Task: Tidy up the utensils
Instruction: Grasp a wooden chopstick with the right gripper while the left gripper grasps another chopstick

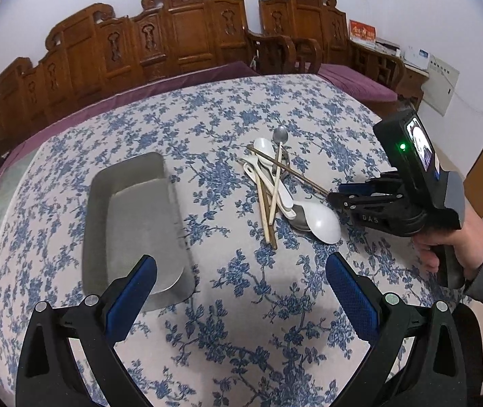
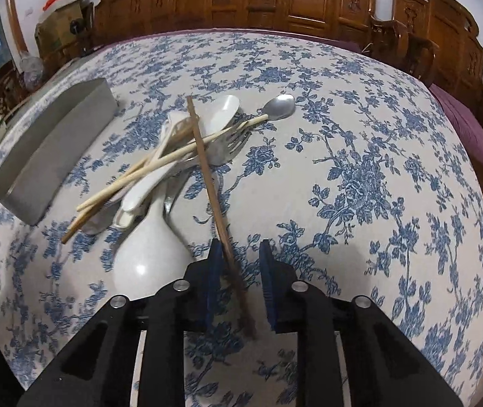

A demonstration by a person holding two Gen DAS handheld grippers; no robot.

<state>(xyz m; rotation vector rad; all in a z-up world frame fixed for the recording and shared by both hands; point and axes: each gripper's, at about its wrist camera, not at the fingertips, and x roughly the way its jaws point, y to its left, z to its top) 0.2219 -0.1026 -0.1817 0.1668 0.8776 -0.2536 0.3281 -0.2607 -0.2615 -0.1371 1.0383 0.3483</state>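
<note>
A pile of utensils (image 1: 275,183) lies on the flowered tablecloth: white spoons, pale chopsticks, a metal spoon (image 2: 280,107), a fork (image 2: 231,142) and a dark brown chopstick (image 2: 207,169). A grey metal tray (image 1: 133,224) sits left of the pile. My right gripper (image 2: 239,254) is partly open with its blue pads either side of the near end of the dark chopstick, not clamped on it. It also shows in the left wrist view (image 1: 334,198). My left gripper (image 1: 241,271) is wide open and empty, above the cloth near the tray's front corner.
The table (image 2: 377,169) is covered with a blue-and-white cloth. Carved wooden benches (image 1: 180,34) with purple cushions stand behind it. The tray also shows in the right wrist view (image 2: 55,149), at the left.
</note>
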